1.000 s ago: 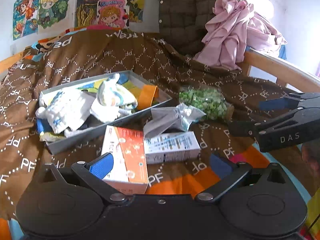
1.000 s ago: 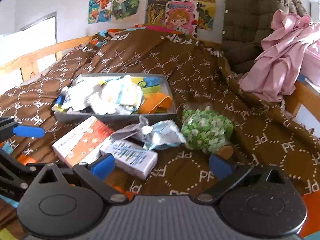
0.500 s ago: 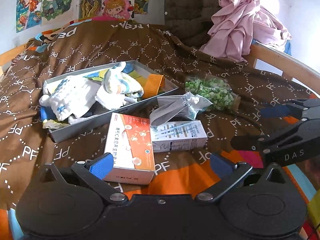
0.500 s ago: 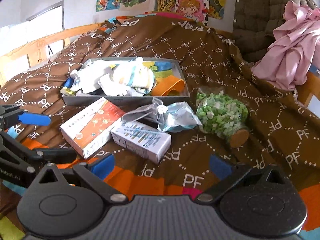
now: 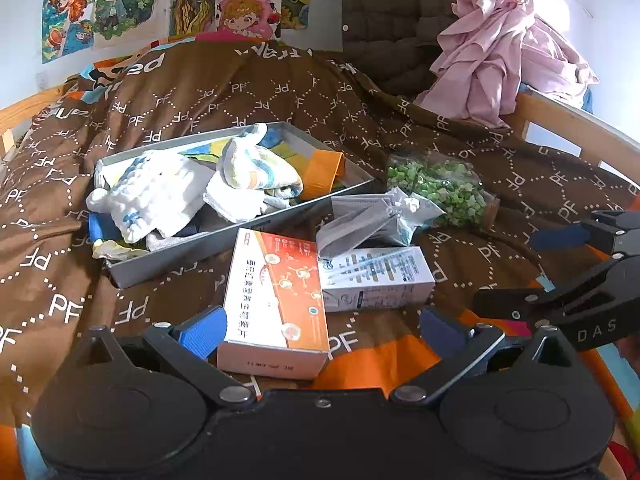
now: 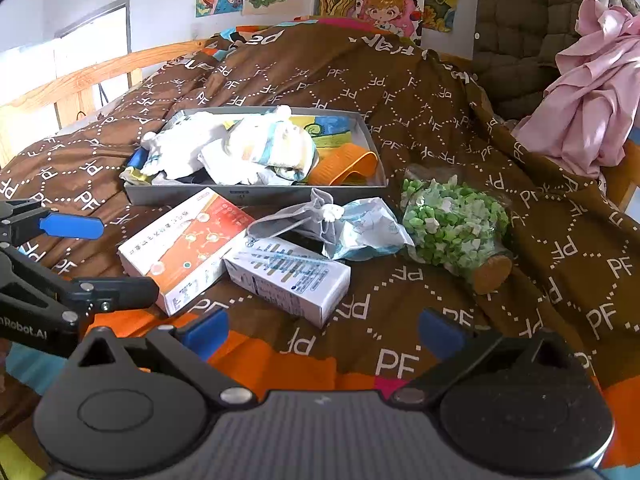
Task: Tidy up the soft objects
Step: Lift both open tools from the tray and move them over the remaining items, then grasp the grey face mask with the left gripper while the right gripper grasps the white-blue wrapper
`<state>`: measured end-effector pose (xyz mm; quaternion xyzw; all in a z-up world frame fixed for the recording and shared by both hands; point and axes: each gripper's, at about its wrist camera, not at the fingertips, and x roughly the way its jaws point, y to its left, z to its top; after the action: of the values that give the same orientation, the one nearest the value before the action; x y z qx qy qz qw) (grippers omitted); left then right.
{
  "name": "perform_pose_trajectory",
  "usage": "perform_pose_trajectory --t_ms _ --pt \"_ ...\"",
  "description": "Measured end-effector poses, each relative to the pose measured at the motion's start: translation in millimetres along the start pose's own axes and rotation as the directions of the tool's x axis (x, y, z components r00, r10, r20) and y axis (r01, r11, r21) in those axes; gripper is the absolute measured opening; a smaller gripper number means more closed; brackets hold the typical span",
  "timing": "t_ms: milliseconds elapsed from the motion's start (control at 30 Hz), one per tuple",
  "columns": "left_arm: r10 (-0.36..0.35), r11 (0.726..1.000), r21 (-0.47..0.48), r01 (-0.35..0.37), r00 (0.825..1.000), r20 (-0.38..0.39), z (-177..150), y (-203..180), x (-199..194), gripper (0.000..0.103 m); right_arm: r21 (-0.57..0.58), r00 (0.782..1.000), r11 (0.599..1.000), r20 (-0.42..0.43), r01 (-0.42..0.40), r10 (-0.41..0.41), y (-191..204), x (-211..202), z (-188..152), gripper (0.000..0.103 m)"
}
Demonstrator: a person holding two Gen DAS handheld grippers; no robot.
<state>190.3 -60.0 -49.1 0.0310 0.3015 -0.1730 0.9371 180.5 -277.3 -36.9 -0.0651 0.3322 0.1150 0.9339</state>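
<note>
A grey tray (image 5: 224, 240) (image 6: 256, 196) on the brown bedspread holds white cloths (image 5: 160, 196) (image 6: 180, 152), a striped towel (image 5: 256, 168) (image 6: 272, 144) and an orange band (image 5: 322, 168) (image 6: 344, 164). In front of it lies a crumpled soft pouch (image 5: 380, 216) (image 6: 340, 224). My left gripper (image 5: 322, 330) (image 6: 104, 258) is open, with the near end of an orange-white box (image 5: 276, 296) (image 6: 184, 248) between its fingers, untouched. My right gripper (image 6: 324, 330) (image 5: 520, 268) is open and empty, low over the bedspread, short of a white box (image 6: 288, 276) (image 5: 376, 276).
A corked jar of green bits (image 5: 440, 188) (image 6: 452, 224) lies on its side right of the pouch. A pink garment (image 5: 500, 60) (image 6: 592, 92) and a dark quilted jacket (image 6: 520, 20) hang at the back right. Wooden bed rails (image 5: 572, 132) (image 6: 100, 72) border the bed.
Both views have shifted slightly as the grippers drifted, the right one tipping down more toward the bed. Nothing on the bed has moved, and both grippers remain open.
</note>
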Motion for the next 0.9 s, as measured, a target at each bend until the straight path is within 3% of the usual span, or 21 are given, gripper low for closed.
perform_pose_trajectory --t_ms 900 --pt "0.025 1.000 -0.001 -0.025 0.997 0.070 24 12 42 0.102 0.048 0.991 0.993 0.078 0.109 -0.112 -43 36 32 0.103"
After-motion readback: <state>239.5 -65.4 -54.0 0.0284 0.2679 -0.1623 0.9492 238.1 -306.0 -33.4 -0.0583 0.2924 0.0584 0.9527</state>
